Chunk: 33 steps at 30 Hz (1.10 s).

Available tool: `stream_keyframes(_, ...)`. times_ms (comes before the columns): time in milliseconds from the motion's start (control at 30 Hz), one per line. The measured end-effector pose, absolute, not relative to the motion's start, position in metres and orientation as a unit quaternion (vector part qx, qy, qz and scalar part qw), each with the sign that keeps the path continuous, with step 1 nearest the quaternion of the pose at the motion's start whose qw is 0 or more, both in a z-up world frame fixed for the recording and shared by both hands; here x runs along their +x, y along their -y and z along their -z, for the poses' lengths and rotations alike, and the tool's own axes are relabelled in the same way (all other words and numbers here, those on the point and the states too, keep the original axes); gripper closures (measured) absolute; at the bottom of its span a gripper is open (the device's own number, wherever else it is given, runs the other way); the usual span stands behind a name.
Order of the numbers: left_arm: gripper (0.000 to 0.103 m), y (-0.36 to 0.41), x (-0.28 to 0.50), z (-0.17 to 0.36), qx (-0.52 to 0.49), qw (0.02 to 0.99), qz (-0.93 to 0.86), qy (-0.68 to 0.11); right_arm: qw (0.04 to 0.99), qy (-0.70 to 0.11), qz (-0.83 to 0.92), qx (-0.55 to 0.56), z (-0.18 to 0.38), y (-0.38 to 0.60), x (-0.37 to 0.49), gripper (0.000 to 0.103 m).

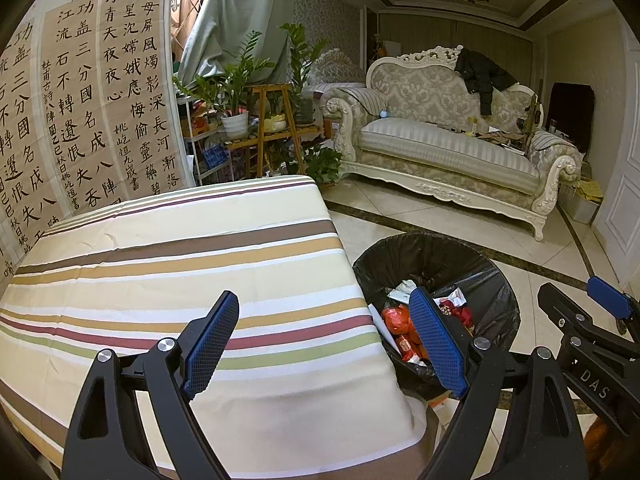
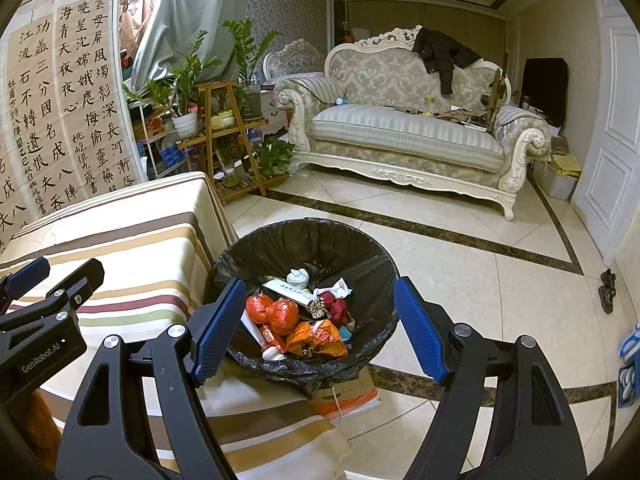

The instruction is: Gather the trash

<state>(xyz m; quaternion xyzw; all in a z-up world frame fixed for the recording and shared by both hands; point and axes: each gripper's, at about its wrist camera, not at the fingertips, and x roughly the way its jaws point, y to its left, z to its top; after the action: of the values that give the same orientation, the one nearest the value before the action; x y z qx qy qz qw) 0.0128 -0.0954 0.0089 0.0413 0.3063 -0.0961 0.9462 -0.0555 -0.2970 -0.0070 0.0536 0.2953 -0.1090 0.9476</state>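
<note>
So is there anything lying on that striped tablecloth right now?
No, the striped tablecloth is bare in the left wrist view; the trash sits in the black-lined bin beside it.

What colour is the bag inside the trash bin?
Black; the bin bag shows best in the right wrist view.
</note>
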Motion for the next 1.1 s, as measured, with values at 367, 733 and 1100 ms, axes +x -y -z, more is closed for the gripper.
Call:
stream_keyframes(367,0.019,0.0949,0.0133,-0.0091,0.041,0.946,0.096,-0.307,0.948,-0.296,0.109,0.054,0.007,0.2972,-0.0554,0.028)
stream_keyframes(733,0.019,0.0956,0.0124,-0.0101,0.042,0.946,0.097,-0.307,0.947,-0.296,0.109,0.054,0.0064,0.2974,-0.0555,0.028)
stream_keyframes(1100,0.019,0.0963,0.0112,-0.0106,0.041,0.945,0.098,-0.309,0.947,-0.296,0.11,0.054,0.0063,0.2974,-0.0554,0.028)
